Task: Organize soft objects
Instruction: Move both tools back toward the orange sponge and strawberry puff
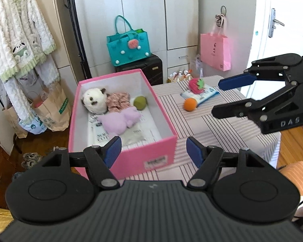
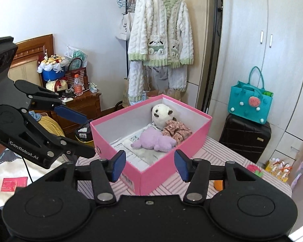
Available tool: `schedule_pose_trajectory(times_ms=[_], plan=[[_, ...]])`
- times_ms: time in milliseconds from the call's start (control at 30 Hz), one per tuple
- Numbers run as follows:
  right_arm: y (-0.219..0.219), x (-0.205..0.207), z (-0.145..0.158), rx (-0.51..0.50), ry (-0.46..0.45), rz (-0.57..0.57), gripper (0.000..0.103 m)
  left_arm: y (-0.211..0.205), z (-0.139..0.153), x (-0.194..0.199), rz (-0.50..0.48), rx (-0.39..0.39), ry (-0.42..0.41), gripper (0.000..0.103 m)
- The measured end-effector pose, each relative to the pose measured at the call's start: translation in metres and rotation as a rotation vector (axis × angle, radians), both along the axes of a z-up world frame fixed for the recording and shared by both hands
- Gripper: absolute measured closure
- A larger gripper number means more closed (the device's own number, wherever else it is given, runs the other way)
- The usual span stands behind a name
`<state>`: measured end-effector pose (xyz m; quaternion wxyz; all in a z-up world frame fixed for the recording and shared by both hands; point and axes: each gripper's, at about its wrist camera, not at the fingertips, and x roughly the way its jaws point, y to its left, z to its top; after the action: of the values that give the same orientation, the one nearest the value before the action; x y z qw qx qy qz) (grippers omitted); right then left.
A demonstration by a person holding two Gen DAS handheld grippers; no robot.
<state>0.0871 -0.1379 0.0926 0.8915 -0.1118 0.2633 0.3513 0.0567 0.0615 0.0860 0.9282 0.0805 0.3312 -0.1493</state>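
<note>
Pink box [image 1: 123,141], bench's left edge: holds panda plush [image 1: 95,100], purple plush [image 1: 121,119], green ball [image 1: 140,102]. Outstanding, far edge: orange ball [image 1: 190,104], strawberry plush [image 1: 196,85]. Left hand-held gripper [image 1: 153,151] and right hand-held gripper [image 2: 149,165]: released, empty. Advice: straddle the ball centrally, close gently.

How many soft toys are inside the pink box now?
3, maybe more hidden below: a panda doll at the far end, a purple plush in front of it, and a green ball beside them. All lie in the pink box.
</note>
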Motion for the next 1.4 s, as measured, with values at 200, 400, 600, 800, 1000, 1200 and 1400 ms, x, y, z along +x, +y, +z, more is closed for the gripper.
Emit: schedule_pose_trajectory(times_ms=[200,400,600,800,1000,1200,1400], plan=[[-0.026,-0.022,-0.015,0.009,0.029,-0.015,0.042,-0.014,-0.020,-0.014,-0.035,-0.017,0.027,0.032],[-0.045,-0.033,-0.036,-0.016,0.057,-0.038,0.040,-0.028,-0.035,-0.027,-0.068,-0.037,0.002,0.029],[-0.069,-0.024,-0.058,0.000,0.100,-0.065,0.038,-0.049,-0.053,-0.021,-0.085,-0.049,-0.025,0.029],[-0.095,-0.005,-0.085,0.040,0.138,-0.096,0.036,-0.067,-0.073,-0.007,-0.071,-0.079,-0.048,0.029],[-0.116,0.018,-0.105,0.067,0.099,-0.170,0.035,-0.089,-0.088,0.014,-0.055,-0.089,-0.070,0.029],[-0.136,0.042,-0.101,0.118,0.026,-0.231,0.027,-0.118,-0.091,0.045,-0.088,-0.095,-0.067,0.029],[-0.151,0.064,-0.101,0.134,-0.054,-0.297,0.016,-0.145,-0.094,0.076,-0.076,-0.146,-0.032,0.029]])
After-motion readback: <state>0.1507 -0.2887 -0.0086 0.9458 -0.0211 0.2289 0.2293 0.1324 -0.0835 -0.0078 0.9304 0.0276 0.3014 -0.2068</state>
